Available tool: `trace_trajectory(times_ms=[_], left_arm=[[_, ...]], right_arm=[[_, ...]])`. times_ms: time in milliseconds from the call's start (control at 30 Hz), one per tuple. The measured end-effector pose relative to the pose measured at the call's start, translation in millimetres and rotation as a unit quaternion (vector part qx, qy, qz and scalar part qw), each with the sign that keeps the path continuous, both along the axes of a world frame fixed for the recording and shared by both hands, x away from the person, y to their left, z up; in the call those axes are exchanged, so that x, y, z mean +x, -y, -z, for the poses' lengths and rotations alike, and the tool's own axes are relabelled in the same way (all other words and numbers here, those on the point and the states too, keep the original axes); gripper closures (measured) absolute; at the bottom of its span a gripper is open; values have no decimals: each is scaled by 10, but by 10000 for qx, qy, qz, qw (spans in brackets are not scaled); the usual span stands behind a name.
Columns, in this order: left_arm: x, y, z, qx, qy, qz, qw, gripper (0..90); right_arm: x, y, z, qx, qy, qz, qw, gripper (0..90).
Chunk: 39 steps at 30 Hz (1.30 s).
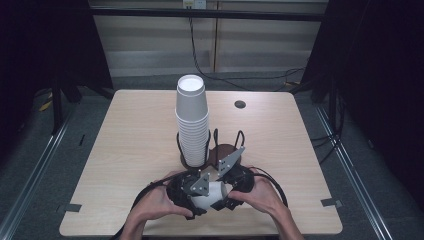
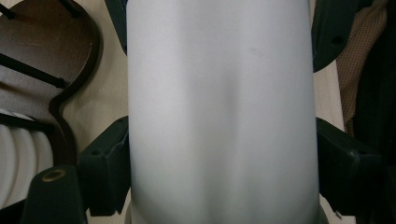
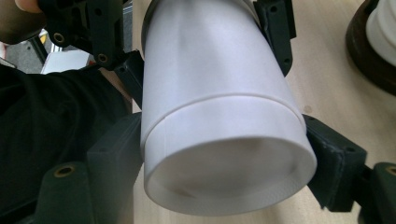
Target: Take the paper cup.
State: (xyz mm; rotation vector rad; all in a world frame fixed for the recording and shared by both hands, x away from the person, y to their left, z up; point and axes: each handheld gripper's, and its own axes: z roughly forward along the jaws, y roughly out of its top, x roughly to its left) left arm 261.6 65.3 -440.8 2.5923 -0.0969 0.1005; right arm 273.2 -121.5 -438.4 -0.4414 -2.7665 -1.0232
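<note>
A white paper cup (image 1: 210, 194) lies on its side above the table's front edge, held between both grippers. My left gripper (image 1: 189, 192) is shut on it; in the left gripper view the cup's wall (image 2: 219, 107) runs between my left gripper's (image 2: 224, 170) black jaws. My right gripper (image 1: 234, 186) is shut on the cup's other end. In the right gripper view the cup's recessed base (image 3: 224, 177) faces the camera between my right gripper's (image 3: 226, 161) jaws, with a raised band around that end. The left gripper's fingers (image 3: 275, 28) clamp the cup farther along.
A tall stack of white cups (image 1: 192, 120) stands in a dark brown holder with black wire loops (image 1: 226, 150) just behind the grippers, also seen in the holder base (image 2: 70, 56). A dark round hole (image 1: 240, 104) sits in the table's far right.
</note>
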Motion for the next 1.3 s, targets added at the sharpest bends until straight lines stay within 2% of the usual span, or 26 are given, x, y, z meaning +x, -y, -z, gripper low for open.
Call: trace_trajectory(times_ms=[67,500,833,1067,1100,1133,1233,1267,1300], left_arm=[[-3,-1,4,-3,-14,4,10000,181],[-8,13,12,38,27,78,10000,182],[20,-13,-13,-117,74,84,9999,164],[56,-47,-47,-343,24,44,9994,152],[62,-70,-62,-454,34,42,9990,151],[54,-84,-64,-590,-57,13,9982,152],[70,-144,-112,-812,-4,19,9967,159],[70,-144,-112,-812,-4,19,9967,157],[76,-188,-148,-1000,17,31,9950,159]], right_arm=[[6,6,-3,15,-62,-21,10000,217],[16,-8,13,-84,-89,-76,9999,230],[18,0,-25,-41,-3,-45,10000,241],[24,10,-55,-9,66,-16,10000,242],[19,10,-66,-34,84,18,10000,242],[17,11,-69,-46,76,31,10000,242],[20,0,-70,-124,73,67,9999,242],[23,-4,-70,-131,86,53,9999,241],[28,-6,-76,-129,101,38,9999,242]])
